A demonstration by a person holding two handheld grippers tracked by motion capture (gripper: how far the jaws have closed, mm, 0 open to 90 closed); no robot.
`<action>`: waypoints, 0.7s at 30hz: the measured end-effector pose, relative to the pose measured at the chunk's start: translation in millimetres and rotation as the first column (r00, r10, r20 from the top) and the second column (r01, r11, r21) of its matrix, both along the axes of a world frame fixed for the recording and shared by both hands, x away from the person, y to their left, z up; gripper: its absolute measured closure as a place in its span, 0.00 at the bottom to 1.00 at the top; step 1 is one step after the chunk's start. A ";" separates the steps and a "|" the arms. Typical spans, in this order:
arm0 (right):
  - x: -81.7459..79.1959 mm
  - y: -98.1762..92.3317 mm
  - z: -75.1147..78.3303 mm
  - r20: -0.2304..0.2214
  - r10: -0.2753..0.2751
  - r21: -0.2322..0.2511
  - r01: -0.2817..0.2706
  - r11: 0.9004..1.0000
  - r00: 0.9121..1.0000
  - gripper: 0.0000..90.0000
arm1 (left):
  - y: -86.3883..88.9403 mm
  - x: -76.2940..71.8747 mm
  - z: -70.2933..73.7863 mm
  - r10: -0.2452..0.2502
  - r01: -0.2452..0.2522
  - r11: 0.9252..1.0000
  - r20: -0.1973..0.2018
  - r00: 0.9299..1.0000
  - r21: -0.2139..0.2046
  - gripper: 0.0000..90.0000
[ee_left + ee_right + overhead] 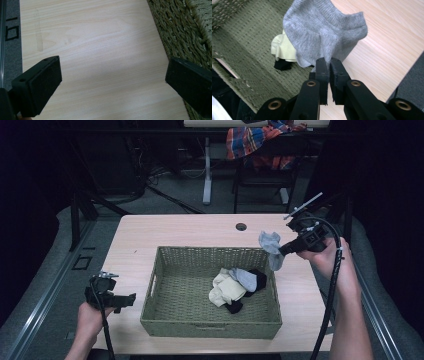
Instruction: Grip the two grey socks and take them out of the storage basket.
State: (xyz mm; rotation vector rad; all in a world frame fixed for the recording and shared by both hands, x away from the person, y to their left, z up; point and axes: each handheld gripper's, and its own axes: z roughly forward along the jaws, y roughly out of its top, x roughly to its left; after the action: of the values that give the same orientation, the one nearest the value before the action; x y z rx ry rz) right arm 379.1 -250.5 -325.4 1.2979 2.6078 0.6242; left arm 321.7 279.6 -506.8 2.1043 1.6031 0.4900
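Grey sock (324, 32) hangs pinched between the jaws of the right gripper (329, 65), held above the basket's (162, 270) far right corner, its cuff over the table (185, 230). Below and beside that gripper, a cream sock (225, 290) and dark socks (257, 279) lie in the basket. The left gripper (112, 75) hovers over bare tabletop just beside the basket's outer wall, jaws wide apart and empty.

Grey sock pinched in the right claw

The right claw (328, 65) clamps a fold of the grey sock (324, 32), which hangs over the woven basket's (242, 50) near rim; inside the basket lie a pale yellow cloth (283, 48) and a black piece (282, 65), with the wooden bench (387, 45) beside the basket.
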 end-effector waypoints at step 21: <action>23.7 -51.9 -42.8 -0.108 -0.186 -0.114 0.174 0.978 0.977 0.96 | -1.0 0.8 0.2 -0.002 0.002 1.000 0.006 1.000 -0.001 0.01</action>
State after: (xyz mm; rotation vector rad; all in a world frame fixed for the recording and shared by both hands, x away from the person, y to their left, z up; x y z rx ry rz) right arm 402.8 -302.5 -368.2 1.5590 2.5340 0.3876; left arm 322.6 278.5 -506.6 2.1013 1.5973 0.4940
